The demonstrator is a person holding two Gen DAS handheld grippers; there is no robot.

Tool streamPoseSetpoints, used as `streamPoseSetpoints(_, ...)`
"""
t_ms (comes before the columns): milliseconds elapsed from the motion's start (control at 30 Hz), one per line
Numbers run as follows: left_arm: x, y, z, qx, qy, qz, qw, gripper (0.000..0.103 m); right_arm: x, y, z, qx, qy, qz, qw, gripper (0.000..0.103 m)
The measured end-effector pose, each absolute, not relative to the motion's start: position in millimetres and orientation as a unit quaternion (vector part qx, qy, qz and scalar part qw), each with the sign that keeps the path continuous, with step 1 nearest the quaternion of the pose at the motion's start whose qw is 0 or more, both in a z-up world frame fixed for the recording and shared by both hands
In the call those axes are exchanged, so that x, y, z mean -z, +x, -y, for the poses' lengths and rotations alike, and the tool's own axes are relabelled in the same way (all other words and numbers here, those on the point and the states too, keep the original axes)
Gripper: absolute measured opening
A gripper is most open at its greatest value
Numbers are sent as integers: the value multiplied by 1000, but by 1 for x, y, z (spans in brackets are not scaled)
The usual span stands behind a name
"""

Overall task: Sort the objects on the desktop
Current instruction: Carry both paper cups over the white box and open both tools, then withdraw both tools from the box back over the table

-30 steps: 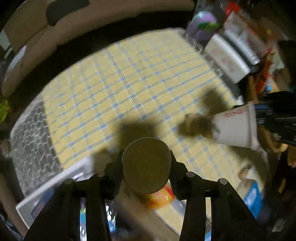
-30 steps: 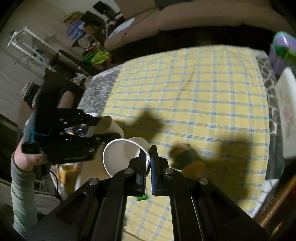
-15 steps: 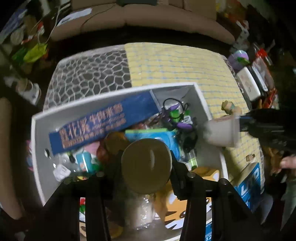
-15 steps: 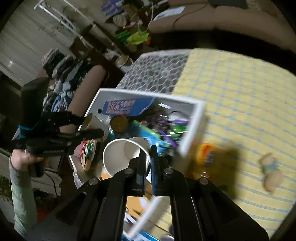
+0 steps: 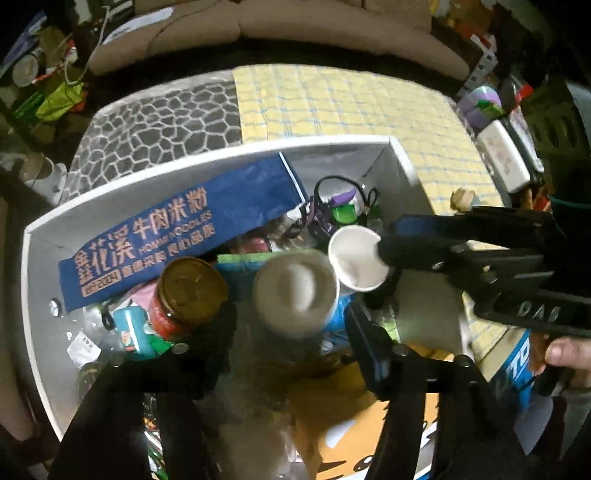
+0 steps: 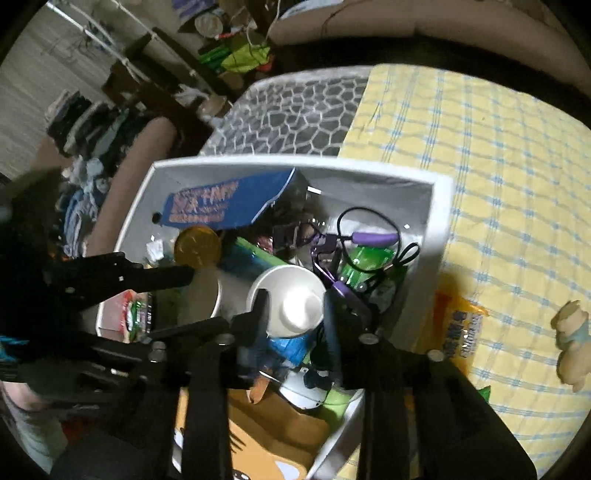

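Observation:
A white storage box (image 5: 325,142) full of items stands at the edge of the yellow checked cloth (image 5: 351,103); it also shows in the right wrist view (image 6: 441,210). My left gripper (image 5: 291,325) is open over the box, and a paper cup (image 5: 295,291) sits loose between its fingers. My right gripper (image 6: 295,314) is open around a second white paper cup (image 6: 291,299); that cup also shows in the left wrist view (image 5: 356,262).
The box holds a blue noodle package (image 5: 177,229), a gold-lidded jar (image 5: 188,291), purple cables (image 6: 369,240) and green packets. A small bear figure (image 6: 570,332) and an orange snack bag (image 6: 458,325) lie on the cloth. A sofa (image 5: 295,26) is behind.
Both grippers swung from the cloth to over the box. Both then opened, letting go of their paper cups above the box contents.

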State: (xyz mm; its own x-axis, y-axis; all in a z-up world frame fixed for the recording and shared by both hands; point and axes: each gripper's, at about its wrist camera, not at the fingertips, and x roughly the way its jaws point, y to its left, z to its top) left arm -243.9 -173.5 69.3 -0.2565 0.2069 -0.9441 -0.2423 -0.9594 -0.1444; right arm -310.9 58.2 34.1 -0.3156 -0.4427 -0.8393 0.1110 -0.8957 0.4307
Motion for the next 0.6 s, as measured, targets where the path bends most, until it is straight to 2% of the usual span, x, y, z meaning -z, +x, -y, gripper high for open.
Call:
streamPoseSetpoints(33,-74,-242,177,-798,-586,-10,137,77,-39,-309,-62,800,554,148,174,33)
streamPoseSetpoints(100,-84,-238,183,-808,-575,-3,127,81,-49,-302,-72,804,548,153,172,33)
streamPoseSetpoints(300,-106,-200,198,-824,-551,14,128,83,-77,-263,-97,818,530,141,172,44)
streamPoseSetpoints(600,-108,-116,179,-838,-525,15,146,84,-85,-195,-160,829,524,142,137,45)
